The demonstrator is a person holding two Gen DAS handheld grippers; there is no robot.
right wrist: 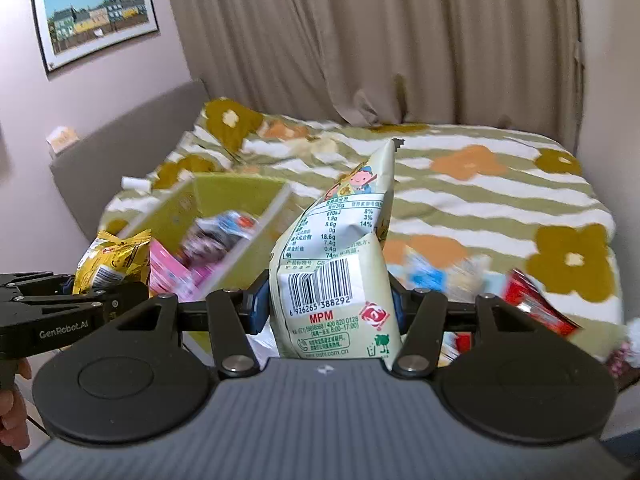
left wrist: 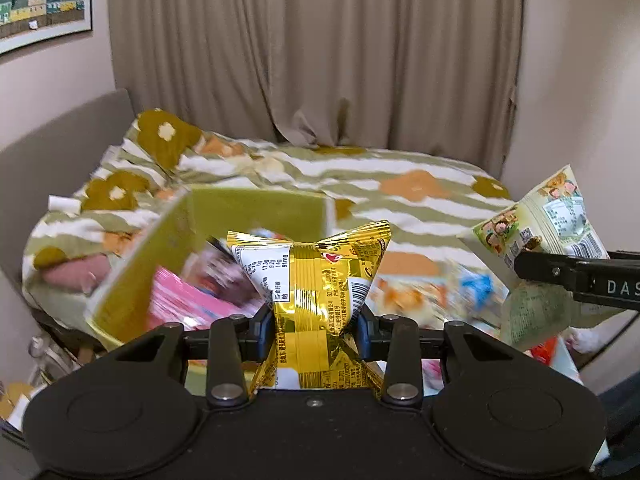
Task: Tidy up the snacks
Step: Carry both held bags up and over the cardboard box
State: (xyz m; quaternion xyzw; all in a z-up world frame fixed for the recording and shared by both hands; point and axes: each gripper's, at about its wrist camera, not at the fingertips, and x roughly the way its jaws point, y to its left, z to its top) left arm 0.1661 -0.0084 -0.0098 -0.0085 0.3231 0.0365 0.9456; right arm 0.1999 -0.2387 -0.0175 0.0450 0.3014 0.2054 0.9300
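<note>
While the left gripper (left wrist: 316, 326) jaws pinch a shiny gold bag (left wrist: 316, 280), the right gripper (right wrist: 328, 308) jaws pinch a pale green bag (right wrist: 332, 272); only the right view shows its barcode up close.

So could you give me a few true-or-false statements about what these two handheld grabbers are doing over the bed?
1. The left gripper has its jaws squeezed on a shiny gold foil snack packet. True.
2. The right gripper is empty. False: it holds a pale green snack bag with a barcode.
3. A yellow-green open box on the floral striped bedspread already contains snacks. True.
4. The beige curtains are drawn open, showing a window. False: they are closed.
</note>
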